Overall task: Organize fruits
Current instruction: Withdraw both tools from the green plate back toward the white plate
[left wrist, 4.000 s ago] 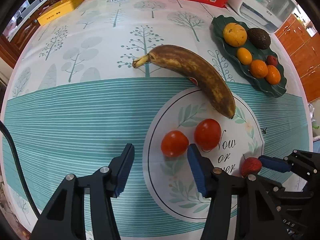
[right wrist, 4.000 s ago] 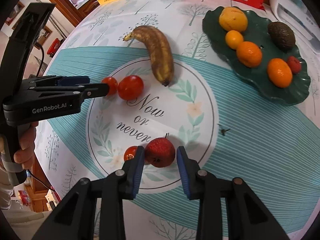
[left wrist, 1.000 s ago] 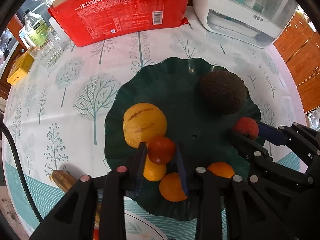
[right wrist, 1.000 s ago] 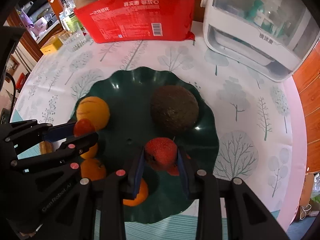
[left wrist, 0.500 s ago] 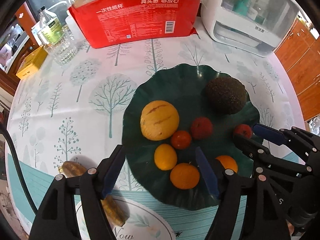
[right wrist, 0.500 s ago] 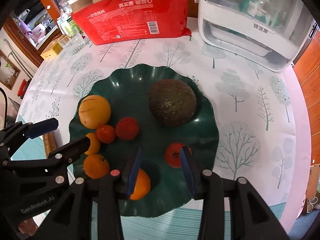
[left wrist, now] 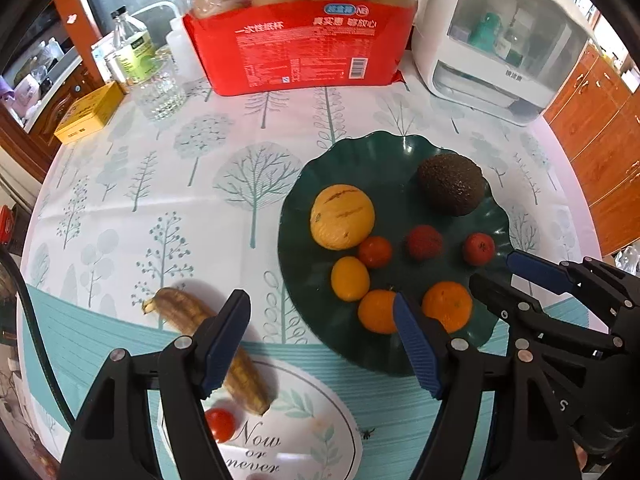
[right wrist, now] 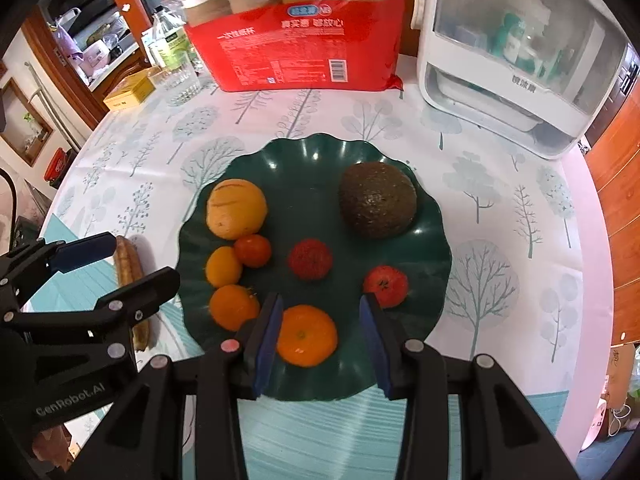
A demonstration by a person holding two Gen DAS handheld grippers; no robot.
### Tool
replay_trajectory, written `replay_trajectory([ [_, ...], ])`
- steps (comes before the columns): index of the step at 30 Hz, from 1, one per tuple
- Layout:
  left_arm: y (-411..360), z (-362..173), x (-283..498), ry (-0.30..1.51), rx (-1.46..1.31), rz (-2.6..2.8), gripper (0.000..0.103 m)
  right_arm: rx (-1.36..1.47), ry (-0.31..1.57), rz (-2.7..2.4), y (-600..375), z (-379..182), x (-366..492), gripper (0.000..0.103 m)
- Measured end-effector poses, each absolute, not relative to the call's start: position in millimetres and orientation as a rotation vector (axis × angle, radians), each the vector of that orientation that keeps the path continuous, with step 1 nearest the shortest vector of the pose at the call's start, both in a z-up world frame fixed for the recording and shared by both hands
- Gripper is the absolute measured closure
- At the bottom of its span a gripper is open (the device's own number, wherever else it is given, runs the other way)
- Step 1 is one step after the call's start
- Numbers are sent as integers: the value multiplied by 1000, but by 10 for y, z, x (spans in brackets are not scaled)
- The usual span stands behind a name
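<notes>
A dark green leaf-shaped plate (left wrist: 400, 160) (right wrist: 312, 152) holds a yellow melon (left wrist: 343, 216), an avocado (left wrist: 450, 184), several oranges, a tomato (left wrist: 375, 252), a red lychee (left wrist: 425, 242) (right wrist: 310, 259) and a small red fruit (left wrist: 478, 249) (right wrist: 386, 285). A browned banana (left wrist: 208, 336) (right wrist: 128, 268) and a tomato (left wrist: 219, 424) lie on the tablecloth near my left gripper (left wrist: 320, 344), which is open and empty, in front of the plate. My right gripper (right wrist: 320, 340) is open and empty over the plate's near edge, above an orange (right wrist: 306, 335).
A red pack of paper cups (left wrist: 304, 48), a white appliance (left wrist: 500, 40), a glass (left wrist: 160, 88), a bottle (left wrist: 130, 52) and a yellow box (left wrist: 88, 112) stand along the back. The table edge runs close on the right, beside wooden cabinets (left wrist: 600, 140).
Both grippers have drawn back from the plate and opened wider. The tomato and the lychee they released lie on the plate. The banana and a tomato have come into the left view.
</notes>
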State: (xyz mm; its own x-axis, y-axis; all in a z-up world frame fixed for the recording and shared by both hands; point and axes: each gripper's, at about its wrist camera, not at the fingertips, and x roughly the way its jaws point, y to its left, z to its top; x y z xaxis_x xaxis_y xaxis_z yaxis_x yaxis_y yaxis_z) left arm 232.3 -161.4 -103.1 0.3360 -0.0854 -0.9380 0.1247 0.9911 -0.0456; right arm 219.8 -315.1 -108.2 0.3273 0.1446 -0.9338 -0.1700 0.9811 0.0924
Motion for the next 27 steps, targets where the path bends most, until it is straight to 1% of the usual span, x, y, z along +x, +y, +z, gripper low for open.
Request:
replay_trajectory([
  [15, -1176, -678, 1829, 1157, 1, -92, 28, -33, 1182, 244, -2912, -808, 1782, 62],
  [24, -740, -542, 1430, 1129, -28, -30, 27, -60, 1180, 315, -2580, -775, 1530, 62],
  [27, -620, -543, 1317, 1128, -40, -13, 25, -70, 1183, 338, -2451, -788, 1484, 62],
])
